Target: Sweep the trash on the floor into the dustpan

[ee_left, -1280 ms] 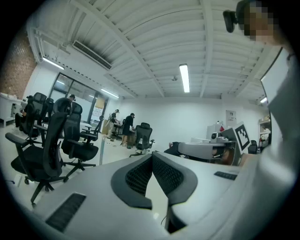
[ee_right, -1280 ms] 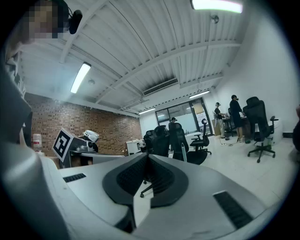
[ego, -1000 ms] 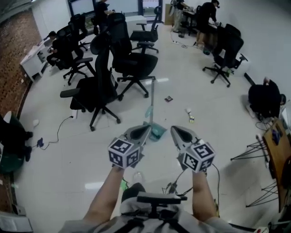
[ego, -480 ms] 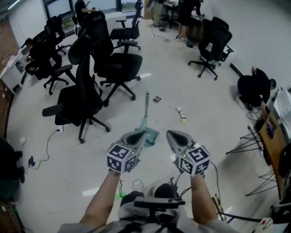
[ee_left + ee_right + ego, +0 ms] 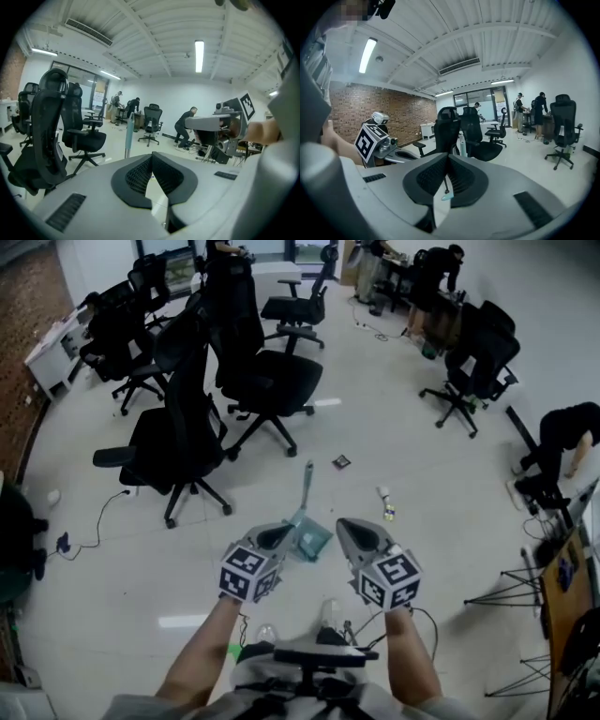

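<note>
A teal dustpan (image 5: 309, 540) stands on the pale floor with its long handle (image 5: 307, 486) upright. Its handle (image 5: 129, 137) also shows in the left gripper view. Trash lies beyond it: a small dark square piece (image 5: 341, 462) and a small white-and-yellow piece (image 5: 385, 503). My left gripper (image 5: 278, 534) hangs just left of the dustpan and my right gripper (image 5: 344, 529) just right of it, both above the floor. Both are shut with nothing between the jaws, as the left gripper (image 5: 151, 156) and right gripper (image 5: 448, 156) views show.
Black office chairs (image 5: 183, 427) crowd the floor at the left and back, another chair (image 5: 473, 367) at the right. People (image 5: 562, 442) work along the right wall. A cable (image 5: 103, 517) trails on the floor at the left, and stand legs (image 5: 511, 592) are at the right.
Both grippers have travelled across the floor and sunk a little. The dustpan now sits close between their tips. The jaws stayed shut.
</note>
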`<state>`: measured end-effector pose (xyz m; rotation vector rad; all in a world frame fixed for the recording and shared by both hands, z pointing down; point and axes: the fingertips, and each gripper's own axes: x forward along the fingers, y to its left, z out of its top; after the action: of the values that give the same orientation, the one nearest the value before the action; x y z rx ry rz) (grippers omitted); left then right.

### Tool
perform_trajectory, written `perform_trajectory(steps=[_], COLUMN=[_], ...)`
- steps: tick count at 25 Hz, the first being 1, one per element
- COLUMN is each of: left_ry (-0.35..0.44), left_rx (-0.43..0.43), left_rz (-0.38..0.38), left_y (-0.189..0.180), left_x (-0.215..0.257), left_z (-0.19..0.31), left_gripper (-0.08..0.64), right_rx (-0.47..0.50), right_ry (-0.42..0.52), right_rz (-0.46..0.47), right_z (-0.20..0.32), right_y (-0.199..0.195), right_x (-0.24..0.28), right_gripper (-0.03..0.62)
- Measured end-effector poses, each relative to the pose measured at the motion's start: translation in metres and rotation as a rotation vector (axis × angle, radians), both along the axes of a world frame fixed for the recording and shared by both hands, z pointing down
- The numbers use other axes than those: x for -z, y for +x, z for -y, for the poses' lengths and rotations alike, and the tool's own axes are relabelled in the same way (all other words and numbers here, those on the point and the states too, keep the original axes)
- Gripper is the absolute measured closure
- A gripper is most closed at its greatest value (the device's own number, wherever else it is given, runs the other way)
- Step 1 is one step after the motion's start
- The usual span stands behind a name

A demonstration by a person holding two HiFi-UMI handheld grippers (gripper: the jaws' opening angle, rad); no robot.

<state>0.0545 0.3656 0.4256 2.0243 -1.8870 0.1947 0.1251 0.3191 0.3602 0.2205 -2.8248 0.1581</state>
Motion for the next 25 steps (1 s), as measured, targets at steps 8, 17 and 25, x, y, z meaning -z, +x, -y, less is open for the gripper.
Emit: perform_trajectory(steps=[8, 17, 25], left_ry=[-0.089, -0.165, -0.345], left_rx=[0.165, 0.264, 0.204], left_rz=[0.048, 0.012, 0.025], left_y=[-0.007, -0.03, -0.049], left_x=[-0.026, -0.077, -0.166], left_z=[0.043, 0.064, 0.086], left_gripper=[0.552, 0.552, 0.422], right_rx=[0.185, 0.261, 0.261], right_ry=[0.021, -0.009, -0.033], right_rz=[-0.042, -0.107, -0.172], right_z=[0.053, 0.084, 0.099], right_y=[-0.012, -0.037, -0.059], right_x=[-0.02, -0.055, -0.088], right_gripper=[0.591, 0.591, 0.573])
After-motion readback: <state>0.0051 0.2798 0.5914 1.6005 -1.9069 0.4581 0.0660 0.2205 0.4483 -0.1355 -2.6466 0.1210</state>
